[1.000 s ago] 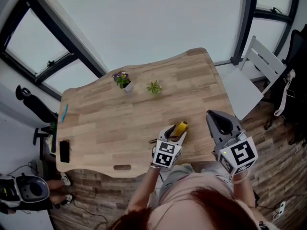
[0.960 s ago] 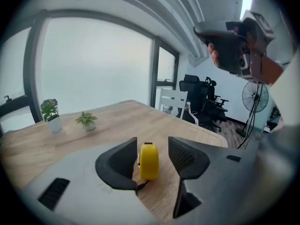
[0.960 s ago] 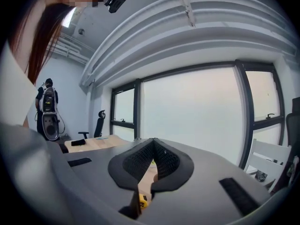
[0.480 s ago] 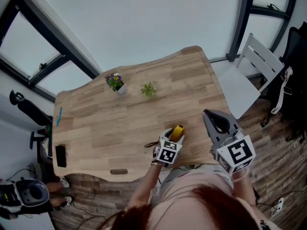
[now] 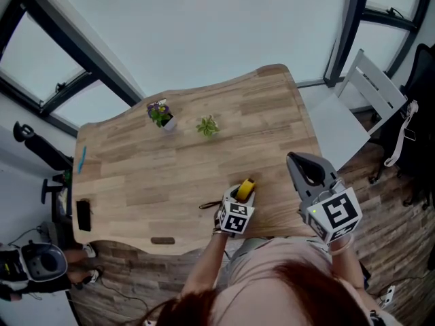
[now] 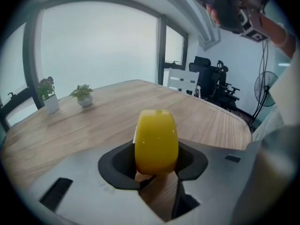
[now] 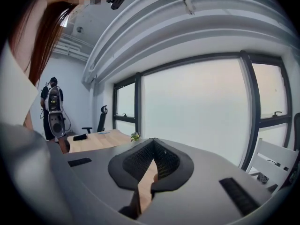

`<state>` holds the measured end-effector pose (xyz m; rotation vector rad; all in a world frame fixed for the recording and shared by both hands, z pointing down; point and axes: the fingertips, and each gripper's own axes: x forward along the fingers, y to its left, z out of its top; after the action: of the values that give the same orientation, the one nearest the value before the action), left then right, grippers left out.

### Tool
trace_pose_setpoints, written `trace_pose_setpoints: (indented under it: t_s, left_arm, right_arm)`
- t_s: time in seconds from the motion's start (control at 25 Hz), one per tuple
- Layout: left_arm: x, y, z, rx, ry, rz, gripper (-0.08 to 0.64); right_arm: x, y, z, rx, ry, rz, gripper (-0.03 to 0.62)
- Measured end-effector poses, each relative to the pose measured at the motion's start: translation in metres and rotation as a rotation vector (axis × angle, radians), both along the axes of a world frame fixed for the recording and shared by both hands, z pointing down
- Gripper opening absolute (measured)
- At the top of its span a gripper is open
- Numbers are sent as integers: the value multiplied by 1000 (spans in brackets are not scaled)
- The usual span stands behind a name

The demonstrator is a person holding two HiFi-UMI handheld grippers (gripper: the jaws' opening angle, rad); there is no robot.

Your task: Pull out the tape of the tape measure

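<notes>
Hand-held gripper [image 6: 158,175] mid-closure on tape measure [image 6: 156,137]

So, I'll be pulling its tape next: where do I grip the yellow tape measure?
Across its flat sides, from the person's side: the tape measure stands on edge, narrow rim facing the left gripper, whose jaws have just been closing round it.

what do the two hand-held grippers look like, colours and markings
Both are grey plastic. The left hand-held gripper and the right hand-held gripper each have broad flat jaws tipped with black pads and a white cube with black square markers at the rear. No cables show.
</notes>
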<state>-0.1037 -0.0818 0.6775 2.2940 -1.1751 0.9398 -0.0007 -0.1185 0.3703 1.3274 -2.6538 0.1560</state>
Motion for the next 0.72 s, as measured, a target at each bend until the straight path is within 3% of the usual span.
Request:
trace_pose_setpoints:
  t_s: [0.32, 0.72]
  left_arm:
    - [-1, -6, -9, -14, 41, -62, 169]
    - [-6, -34, -65, 80, 106, -141, 170]
  right_arm:
    - [5, -9, 9, -14, -5, -33, -5]
    - [4, -16, 8, -3, -32, -65, -5]
